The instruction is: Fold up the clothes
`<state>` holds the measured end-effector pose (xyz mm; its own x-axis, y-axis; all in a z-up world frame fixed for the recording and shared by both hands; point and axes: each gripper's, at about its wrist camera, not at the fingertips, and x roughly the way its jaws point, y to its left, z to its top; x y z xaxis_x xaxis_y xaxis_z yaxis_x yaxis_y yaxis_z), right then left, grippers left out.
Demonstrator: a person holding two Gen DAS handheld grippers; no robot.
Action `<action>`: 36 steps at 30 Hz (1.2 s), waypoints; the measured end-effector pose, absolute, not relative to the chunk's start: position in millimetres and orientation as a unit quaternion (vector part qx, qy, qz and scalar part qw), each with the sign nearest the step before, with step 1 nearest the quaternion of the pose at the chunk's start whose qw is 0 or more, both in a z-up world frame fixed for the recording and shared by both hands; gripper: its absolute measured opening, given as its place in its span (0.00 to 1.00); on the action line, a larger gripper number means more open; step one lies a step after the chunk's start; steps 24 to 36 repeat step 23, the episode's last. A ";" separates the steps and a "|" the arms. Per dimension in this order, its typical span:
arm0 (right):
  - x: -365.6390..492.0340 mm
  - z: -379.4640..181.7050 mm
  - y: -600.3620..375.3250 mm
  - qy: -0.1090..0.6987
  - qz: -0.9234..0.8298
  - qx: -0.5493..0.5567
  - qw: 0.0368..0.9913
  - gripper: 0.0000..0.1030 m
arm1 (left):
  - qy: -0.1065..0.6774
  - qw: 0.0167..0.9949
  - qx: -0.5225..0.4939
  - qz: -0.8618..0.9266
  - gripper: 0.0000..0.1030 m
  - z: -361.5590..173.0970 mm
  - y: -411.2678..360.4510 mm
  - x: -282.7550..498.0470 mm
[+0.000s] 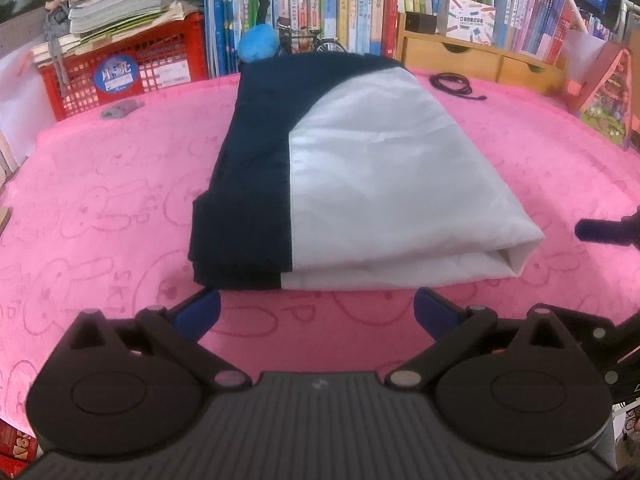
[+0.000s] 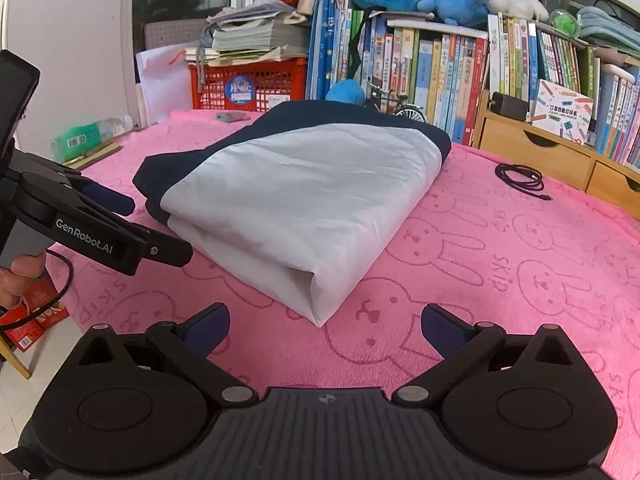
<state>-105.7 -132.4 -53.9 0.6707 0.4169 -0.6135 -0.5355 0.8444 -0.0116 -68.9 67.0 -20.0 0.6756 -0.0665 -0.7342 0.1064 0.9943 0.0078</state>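
the folded garment [image 1: 352, 184] lay flat on the pink rabbit-print cloth [image 1: 120, 200], a thick rectangular bundle, white over most of its top with a navy band along one long side. taking the garment as the landmark: in the left wrist view its long axis ran straight away from the camera toward the row of books [image 1: 344, 8], the navy band on its left side and wrapping over the far end, and a rounded open fold showing at its near right corner. in the right wrist view the same garment [image 2: 304, 192] sat on the diagonal, one white folded corner pointing at the camera and the navy end pointing away.

the left gripper [image 1: 317, 310] sat just short of the garment's near edge, fingers spread wide apart with bare pink cloth between them, grasping nothing. from the right wrist view the left gripper [image 2: 152, 224] showed side-on at the garment's near left corner; a hand [image 2: 16, 276] held its grip.

the right gripper [image 2: 325, 326] was likewise released, fingers parted, just short of the near white corner and not touching it.

a coiled black cable [image 2: 520, 178] lay on the cloth well to the right of the garment. a red crate [image 1: 120, 68] stood beyond its far left corner.
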 end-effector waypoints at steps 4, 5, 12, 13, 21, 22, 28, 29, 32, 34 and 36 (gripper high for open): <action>-104.6 -54.1 -131.8 0.310 0.263 -0.097 0.908 1.00 | 0.403 0.914 0.022 -0.047 1.00 -21.0 67.5 -68.1; -104.4 -54.3 -131.7 0.311 0.264 -0.097 0.908 1.00 | 0.403 0.914 0.023 -0.047 1.00 -21.2 67.5 -68.0; -104.2 -55.5 -129.7 0.315 0.265 -0.097 0.906 1.00 | 0.398 0.916 0.023 -0.040 1.00 -21.7 68.4 -67.8; -104.1 -55.5 -129.7 0.316 0.265 -0.097 0.906 1.00 | 0.397 0.917 0.023 -0.039 1.00 -21.6 68.5 -67.8; -102.9 -55.4 -131.1 0.319 0.266 -0.097 0.905 1.00 | 0.394 0.918 0.025 -0.039 1.00 -22.4 69.5 -67.6; -102.9 -55.5 -131.1 0.319 0.266 -0.097 0.905 1.00 | 0.394 0.918 0.024 -0.038 1.00 -22.6 69.9 -67.5; -103.0 -55.7 -131.2 0.319 0.266 -0.097 0.904 1.00 | 0.394 0.918 0.024 -0.037 1.00 -22.7 70.3 -67.6; -103.0 -55.7 -131.2 0.319 0.266 -0.097 0.904 1.00 | 0.394 0.918 0.024 -0.037 1.00 -22.7 70.3 -67.6; -103.0 -55.7 -131.2 0.319 0.266 -0.097 0.904 1.00 | 0.394 0.918 0.024 -0.037 1.00 -22.7 70.3 -67.6; -103.0 -55.7 -131.2 0.319 0.266 -0.097 0.904 1.00 | 0.394 0.918 0.024 -0.037 1.00 -22.7 70.3 -67.6; -103.0 -55.7 -131.2 0.319 0.266 -0.097 0.904 1.00 | 0.394 0.918 0.024 -0.037 1.00 -22.7 70.3 -67.6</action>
